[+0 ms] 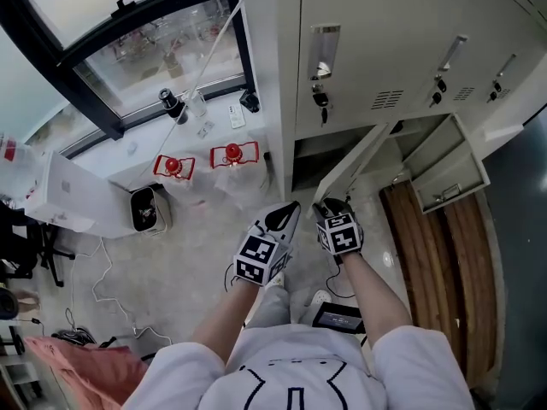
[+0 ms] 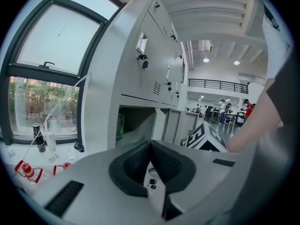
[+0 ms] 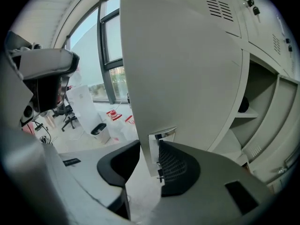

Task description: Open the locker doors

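Note:
The grey locker bank (image 1: 376, 49) fills the upper right of the head view. Its upper doors are closed, with keys (image 1: 320, 101) hanging in the locks. Two lower doors stand open: a left one (image 1: 352, 167) and a right one (image 1: 449, 176). My right gripper (image 1: 329, 205) is at the free edge of the left lower door (image 3: 187, 69). That edge, by its recessed handle (image 3: 163, 134), sits between the jaws of the right gripper (image 3: 149, 146); the right pad (image 3: 176, 165) lies close against it and the left pad stays apart. My left gripper (image 1: 293, 207) (image 2: 150, 144) hovers beside it, shut and empty.
On the floor to the left lie two red objects (image 1: 173, 166) (image 1: 233, 154), a black bin (image 1: 147, 209), a white box (image 1: 73, 195) and loose cables (image 1: 102, 280). A black device (image 1: 338, 317) lies by the person's feet. Wood-look flooring (image 1: 444, 263) runs along the right.

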Motion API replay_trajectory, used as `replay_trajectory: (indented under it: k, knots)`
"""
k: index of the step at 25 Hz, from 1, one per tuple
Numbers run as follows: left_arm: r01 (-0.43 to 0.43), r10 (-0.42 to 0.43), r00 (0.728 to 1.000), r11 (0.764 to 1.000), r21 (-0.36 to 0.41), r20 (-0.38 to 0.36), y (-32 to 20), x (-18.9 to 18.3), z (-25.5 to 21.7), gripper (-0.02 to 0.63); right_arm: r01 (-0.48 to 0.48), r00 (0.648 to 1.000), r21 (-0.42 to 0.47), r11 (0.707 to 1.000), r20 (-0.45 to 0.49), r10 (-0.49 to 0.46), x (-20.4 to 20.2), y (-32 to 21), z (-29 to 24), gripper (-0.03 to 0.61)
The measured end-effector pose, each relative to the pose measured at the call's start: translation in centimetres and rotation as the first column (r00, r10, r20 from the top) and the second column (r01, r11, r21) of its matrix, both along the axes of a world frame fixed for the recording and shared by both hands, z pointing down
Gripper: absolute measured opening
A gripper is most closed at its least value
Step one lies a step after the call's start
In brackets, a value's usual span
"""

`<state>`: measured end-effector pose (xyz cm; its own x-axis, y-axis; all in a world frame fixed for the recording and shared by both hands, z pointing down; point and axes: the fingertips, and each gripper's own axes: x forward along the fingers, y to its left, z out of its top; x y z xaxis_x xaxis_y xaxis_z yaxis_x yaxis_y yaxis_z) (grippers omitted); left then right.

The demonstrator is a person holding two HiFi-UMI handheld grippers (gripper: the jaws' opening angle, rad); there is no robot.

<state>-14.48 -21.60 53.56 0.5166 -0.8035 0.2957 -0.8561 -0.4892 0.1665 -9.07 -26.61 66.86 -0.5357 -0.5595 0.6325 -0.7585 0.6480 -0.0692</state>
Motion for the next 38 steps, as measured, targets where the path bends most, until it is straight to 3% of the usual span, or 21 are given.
replay_trajectory:
  k: [12, 16, 18, 22, 28, 38]
  knots:
    - [-0.074, 0.074, 0.997, 0.997, 0.009, 0.012, 0.8, 8.2, -0.8, 0.017, 0.005, 1.0, -0.04, 0.999, -0.016, -0.005, 8.3, 4.0, 0.3, 0.132]
    - [-0.101, 0.101, 0.995, 0.995, 0.015, 0.004, 0.8, 11.2, -1.0, 0.017, -0.034, 0.999, -0.043, 0.998, -0.04, 0.032, 12.5, 4.9, 0.3, 0.107]
    - [-0.118, 0.118, 0.993, 0.993, 0.018, 0.005, 1.1, 12.8, -1.0, 0.017, -0.065, 0.996, -0.037, 0.997, -0.057, 0.063, 14.9, 5.4, 0.4, 0.06]
    - [-0.149, 0.149, 0.989, 0.988, 0.03, 0.011, 1.6, 15.3, -1.5, 0.017, -0.164, 0.984, -0.031, 0.986, -0.077, 0.161, 19.9, 4.8, 0.5, 0.051]
    - [-0.15, 0.148, 0.988, 0.988, 0.039, 0.034, 2.2, 16.7, -2.0, 0.017, -0.194, 0.975, -0.016, 0.981, -0.115, 0.191, 24.2, 3.4, 0.6, 0.051]
    - [-0.117, 0.114, 0.993, 0.991, 0.066, 0.04, 2.5, 16.6, -3.2, 0.017, -0.195, 0.976, 0.011, 0.981, -0.092, 0.196, 25.2, 3.4, -1.0, 0.049]
